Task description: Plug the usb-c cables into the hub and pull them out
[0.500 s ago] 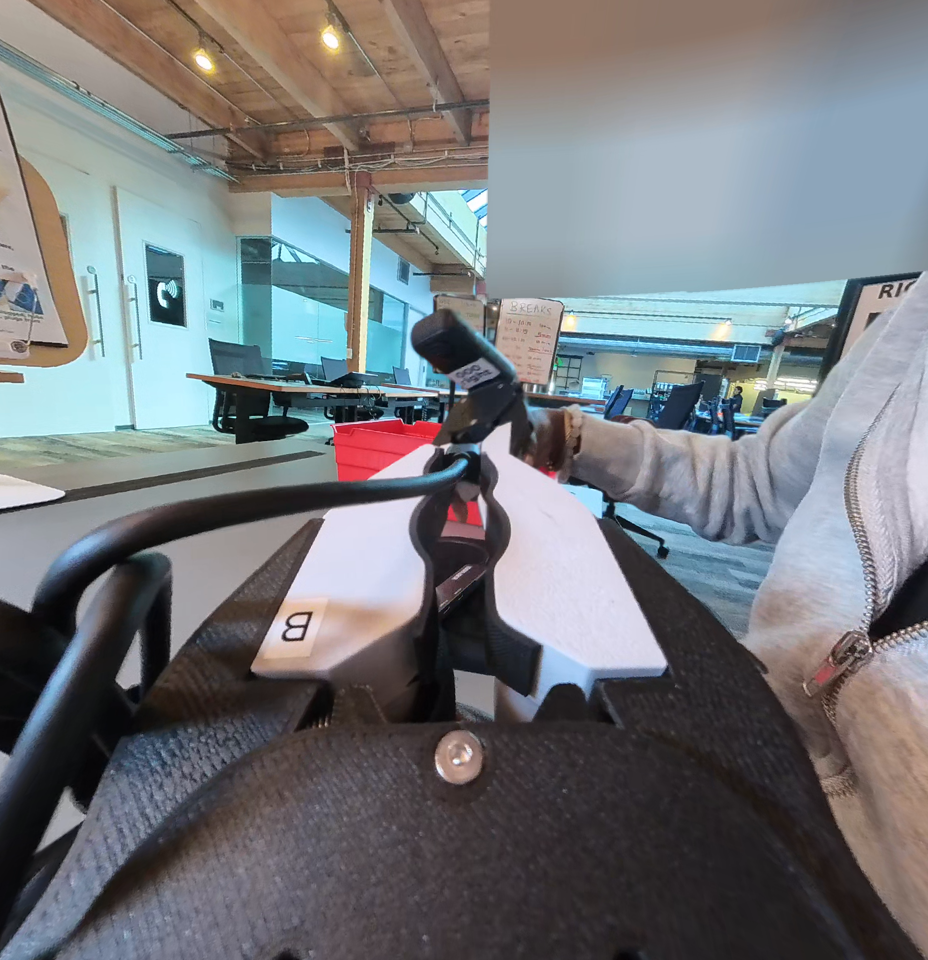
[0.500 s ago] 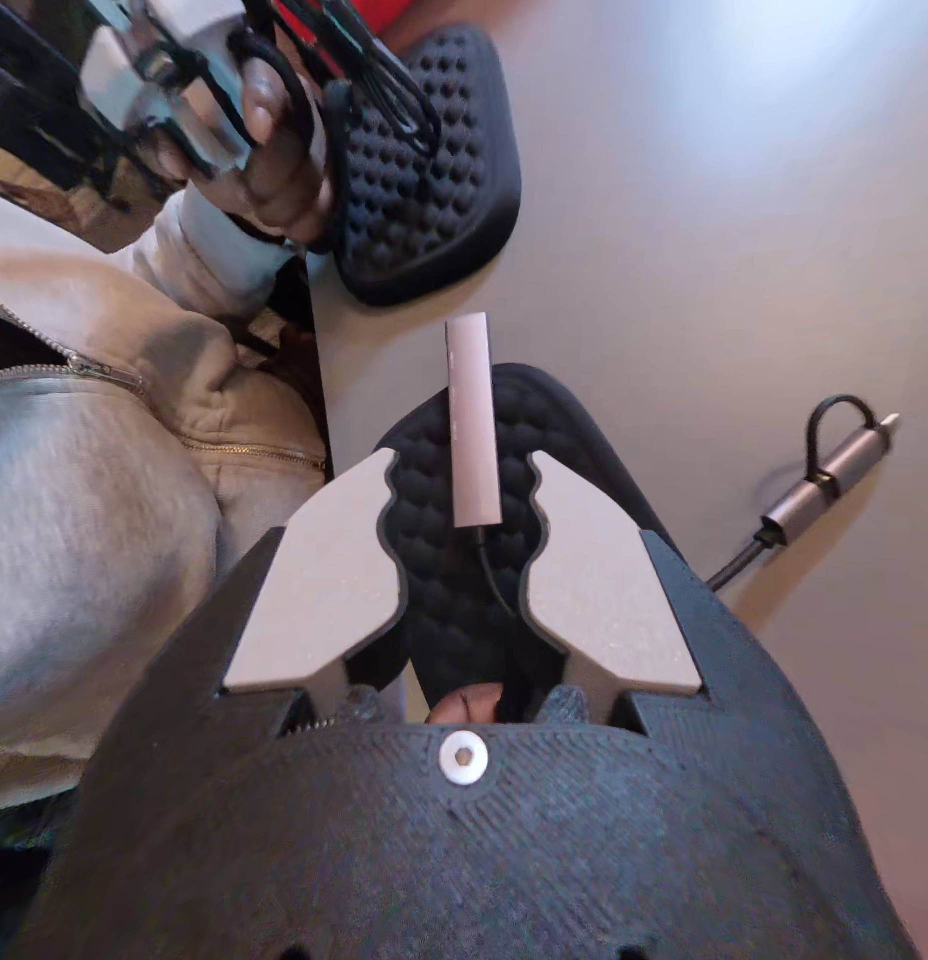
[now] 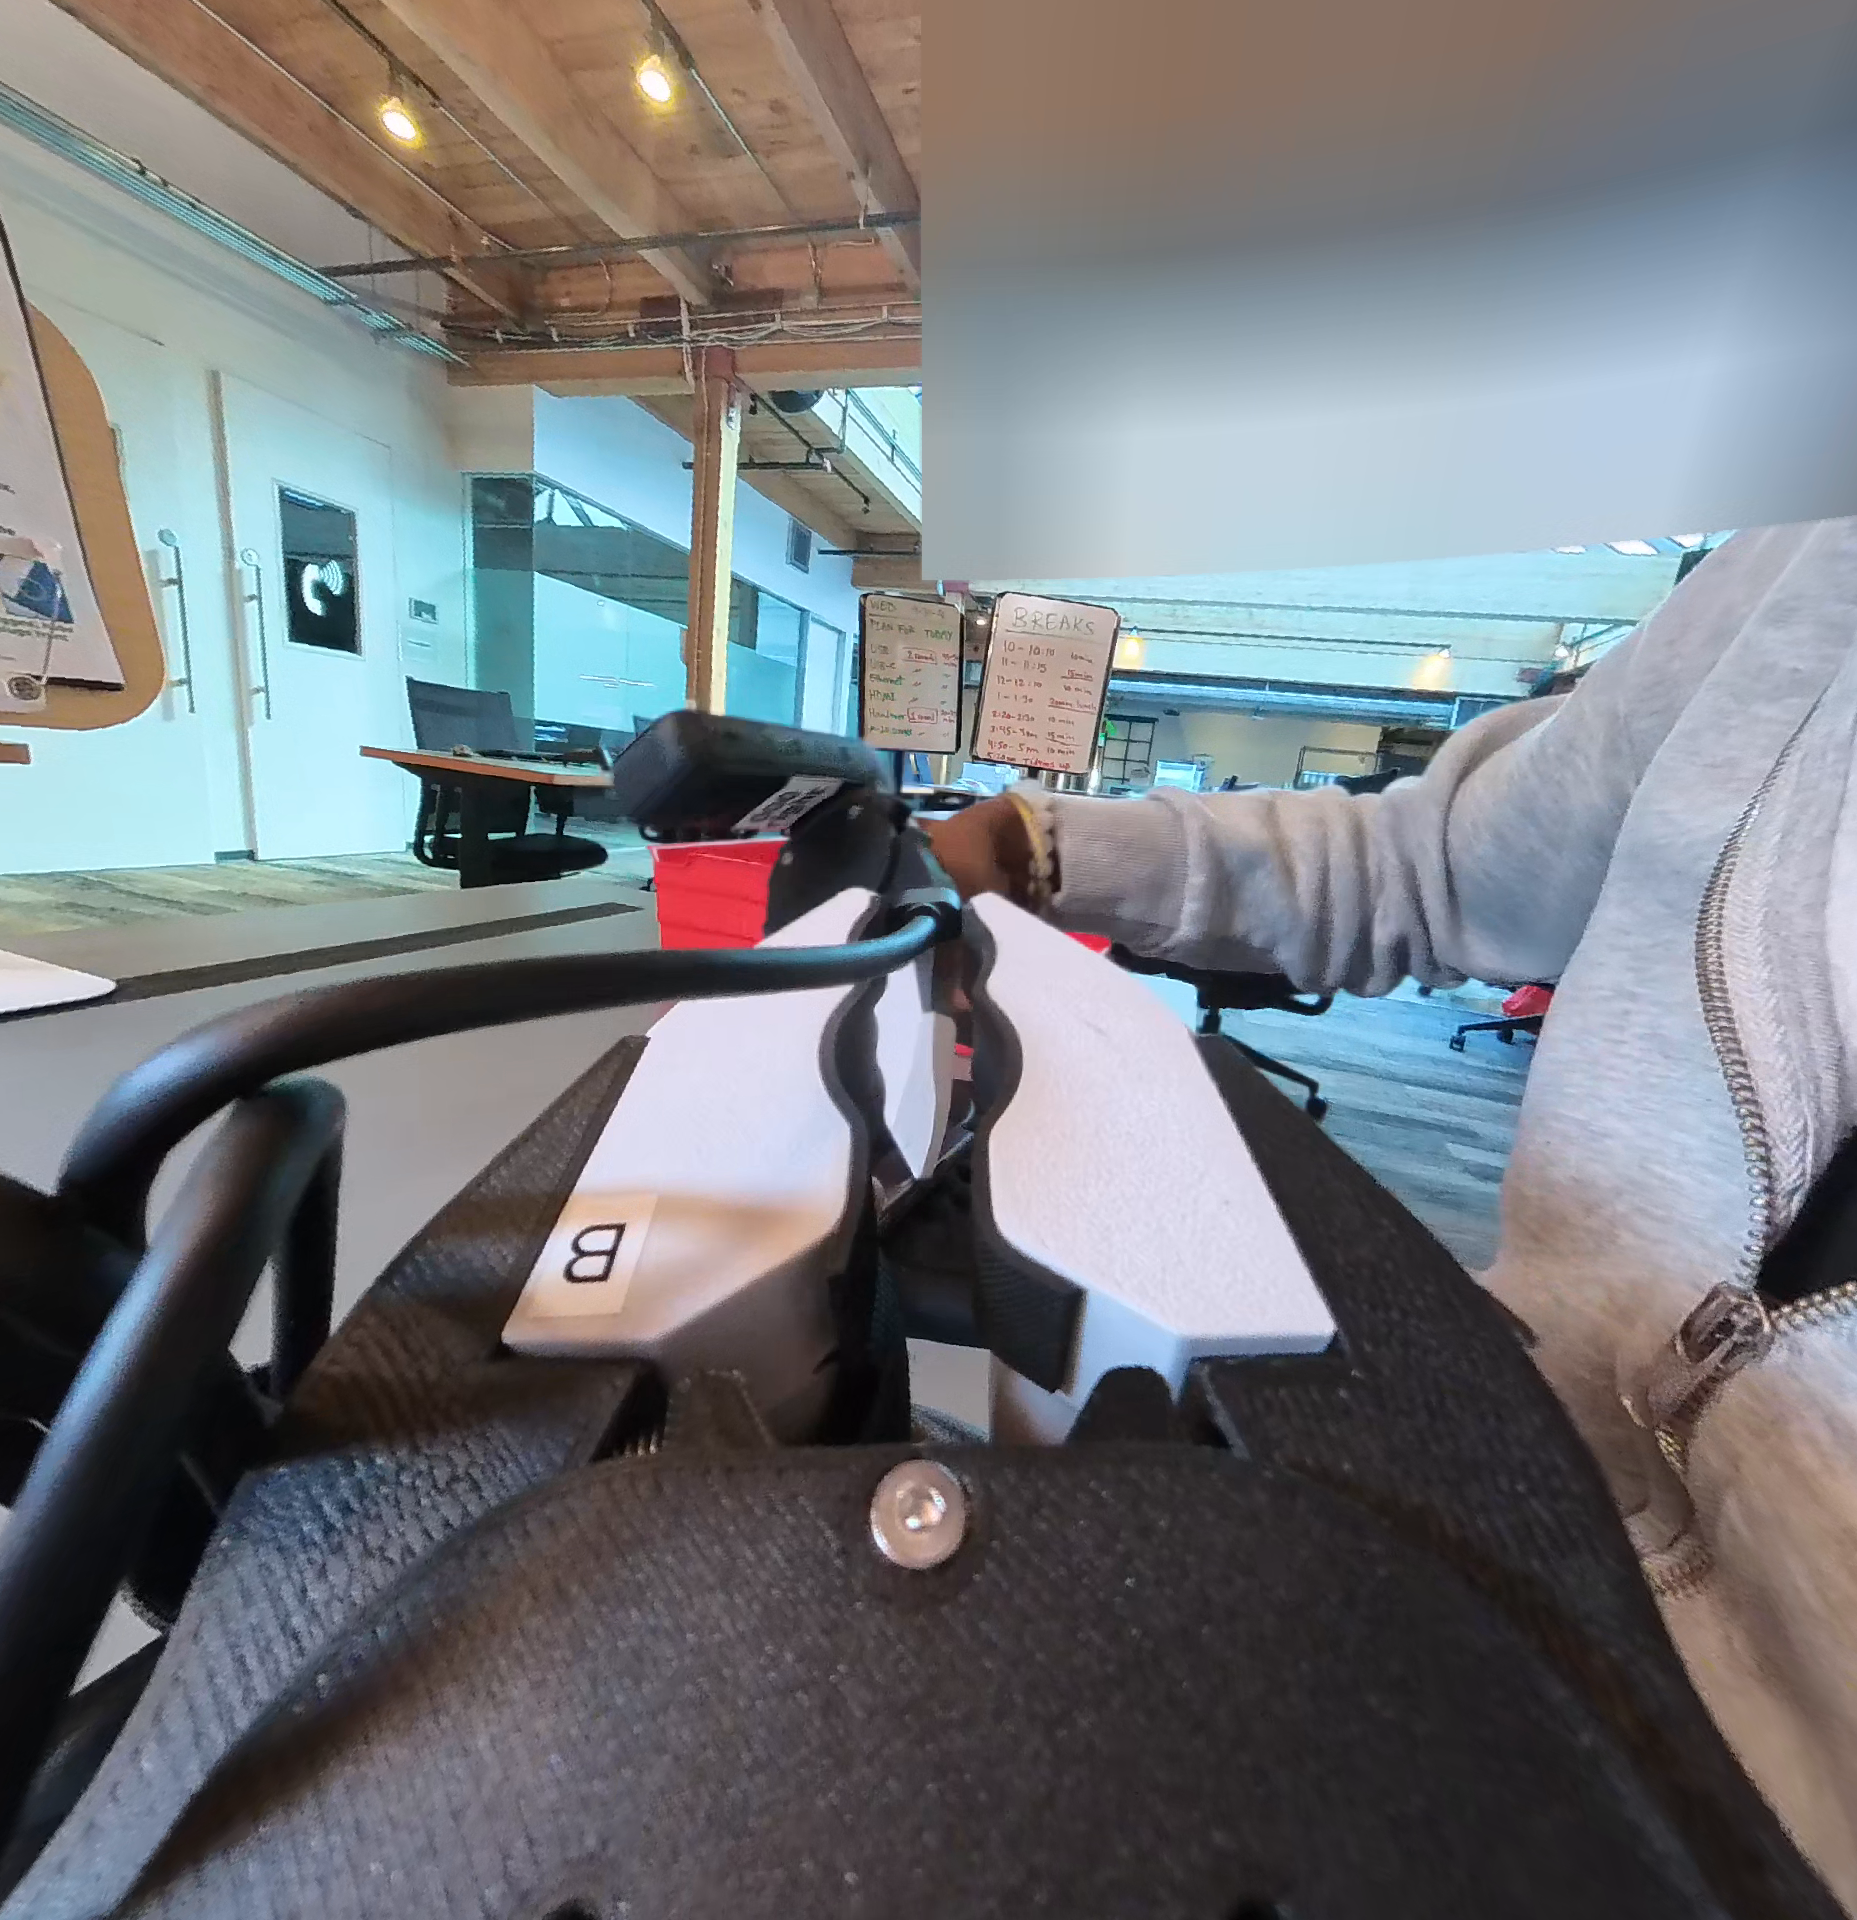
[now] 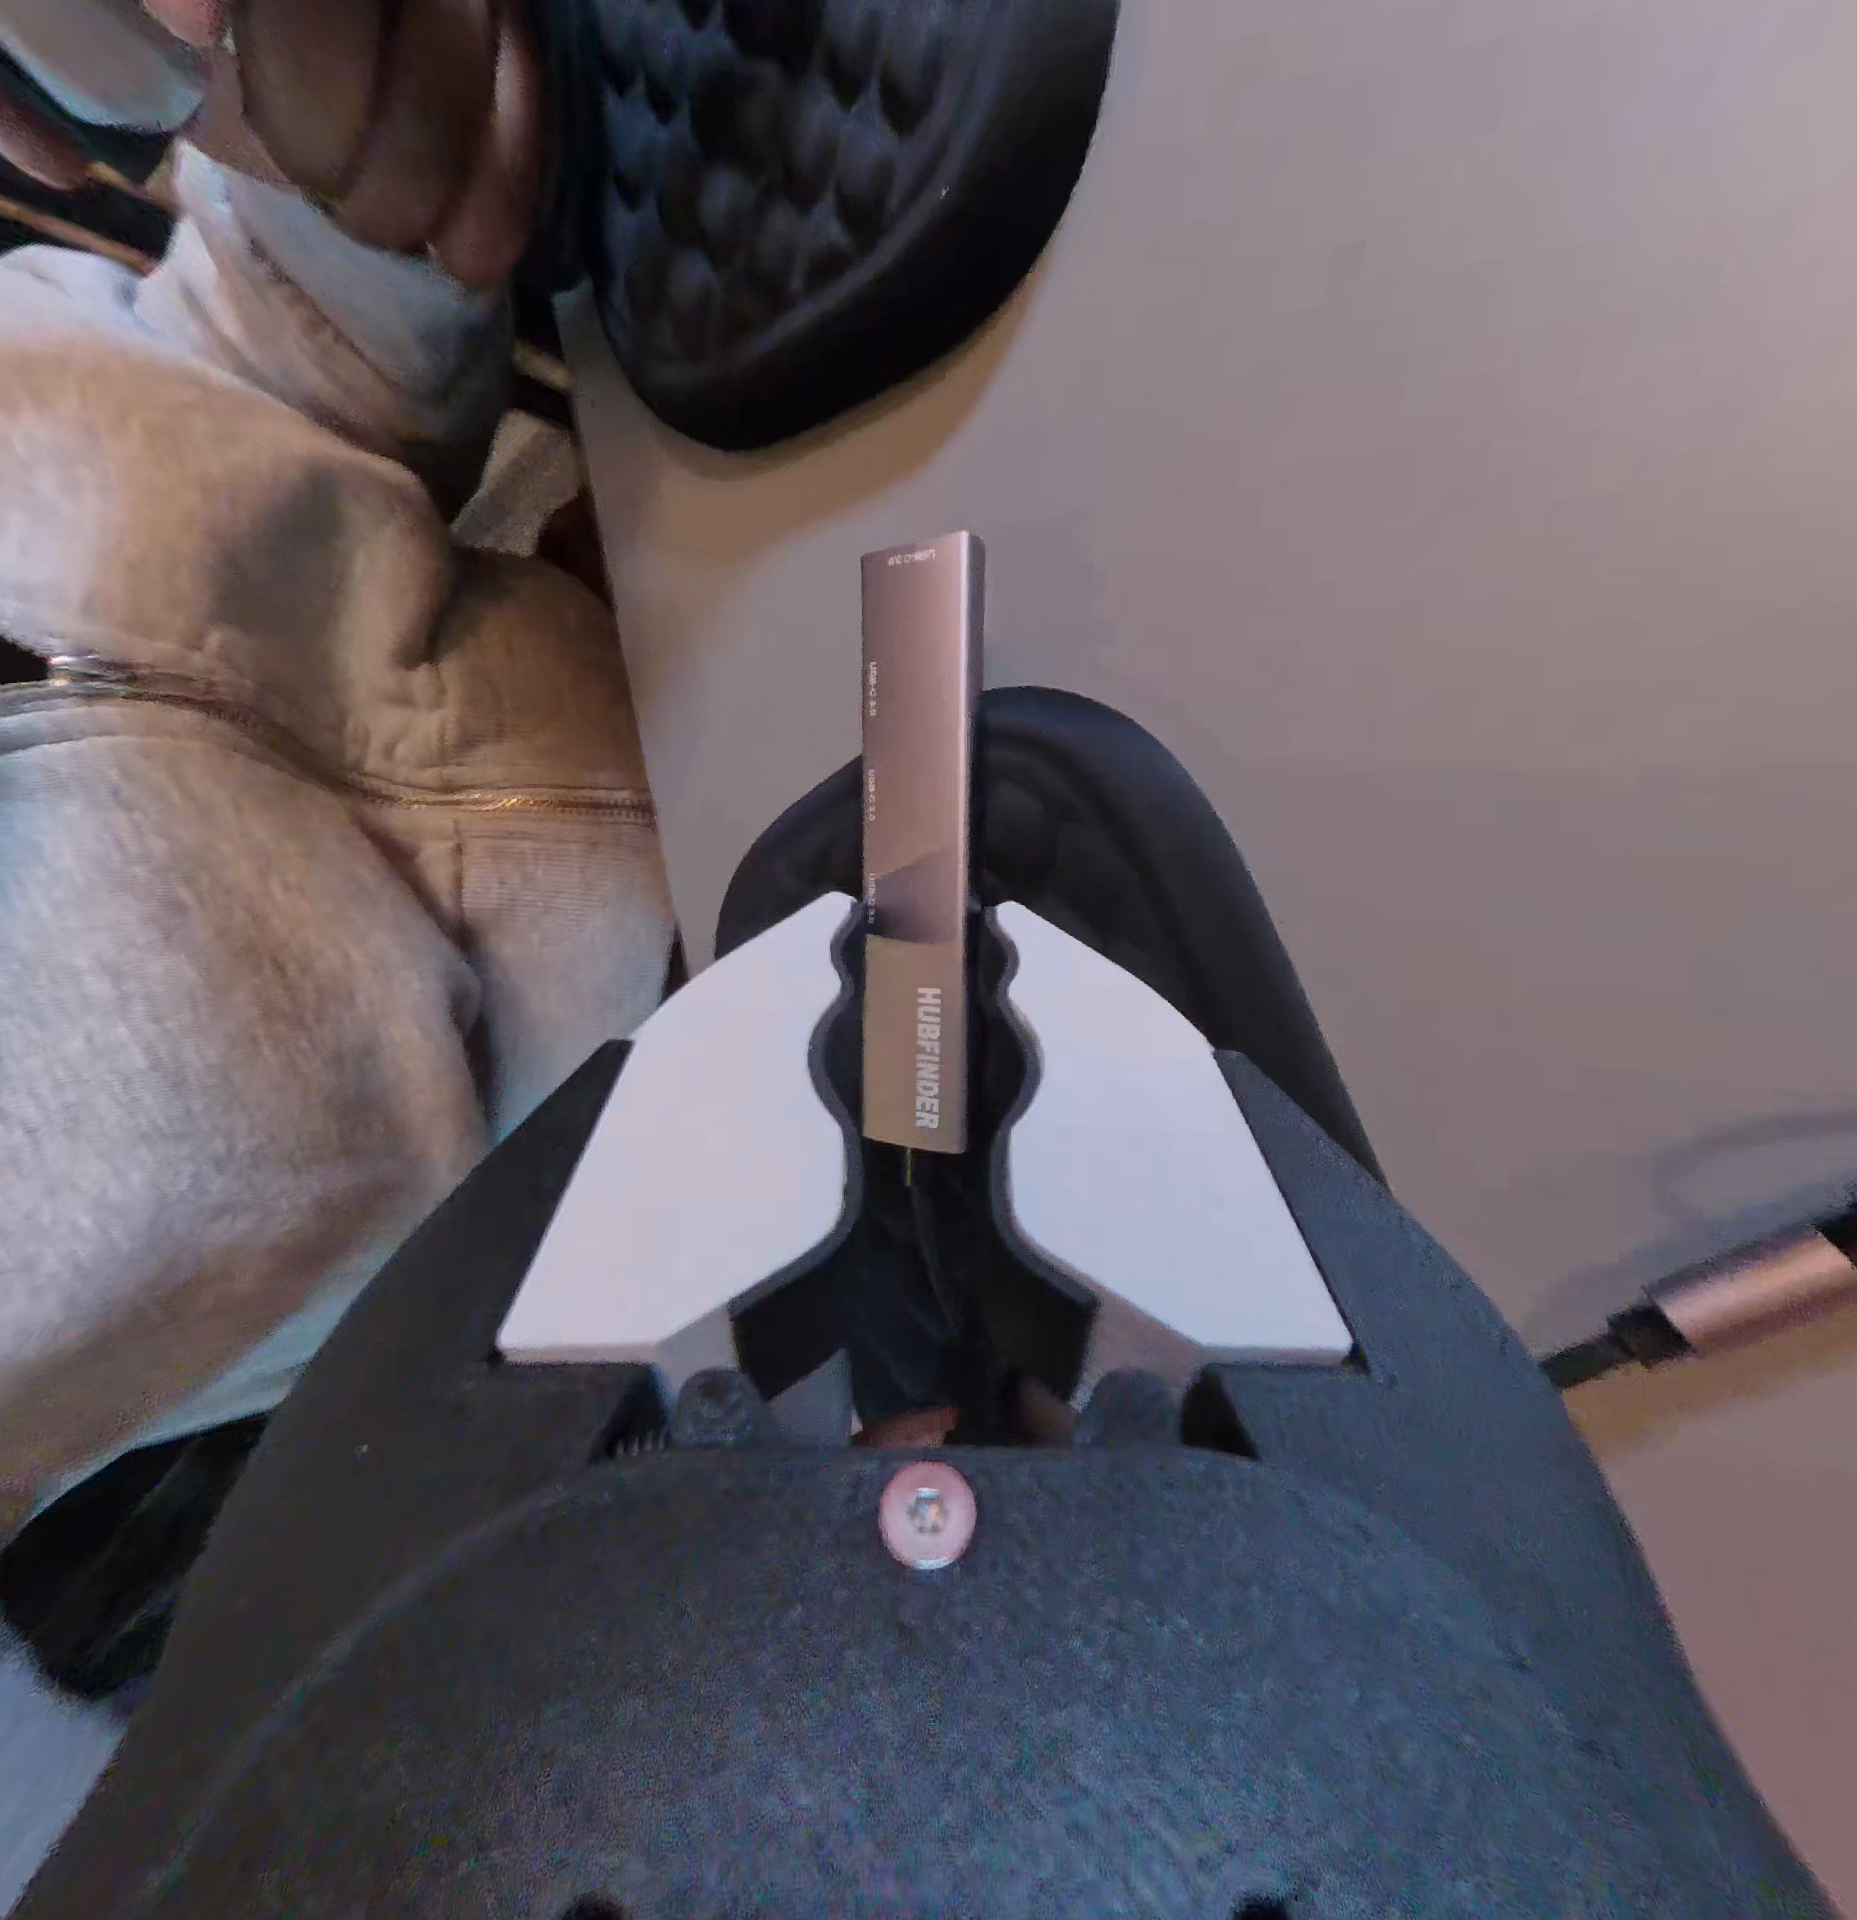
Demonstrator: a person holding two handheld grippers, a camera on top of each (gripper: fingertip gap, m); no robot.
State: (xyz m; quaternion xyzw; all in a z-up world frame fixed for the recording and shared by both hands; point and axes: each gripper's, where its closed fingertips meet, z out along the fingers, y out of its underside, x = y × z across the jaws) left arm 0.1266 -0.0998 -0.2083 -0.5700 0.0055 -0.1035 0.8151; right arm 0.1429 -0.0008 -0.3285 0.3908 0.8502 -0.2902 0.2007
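Observation:
In the right wrist view, my right gripper [image 4: 921, 920] is shut on the slim grey hub [image 4: 919, 727]. The hub stands out forward past the fingertips, above a black dimpled pad [image 4: 1132, 831]. Its thin cable runs back between the fingers. In the left wrist view, my left gripper [image 3: 939, 935] is shut on a black usb-c cable [image 3: 488, 997], which loops off to the left. The plug end is hidden between the fingers. The right gripper [image 3: 737, 774] shows beyond it, held by a hand [image 3: 981, 847].
A second grey metal connector [image 4: 1734, 1288] with a dark cable lies on the grey table [image 4: 1423, 520] at the right. Another black dimpled pad [image 4: 799, 208] lies at the top. The person's grey sweater [image 4: 228, 935] fills the left, past the table edge. A red bin [image 3: 706, 894] stands behind. My right fingertips sit around 15 cm from my left ones.
My right gripper has closed on the hub, which stood loose between open fingers before. The right gripper has tipped over flatter in the left wrist view. The left hand has come nearer.

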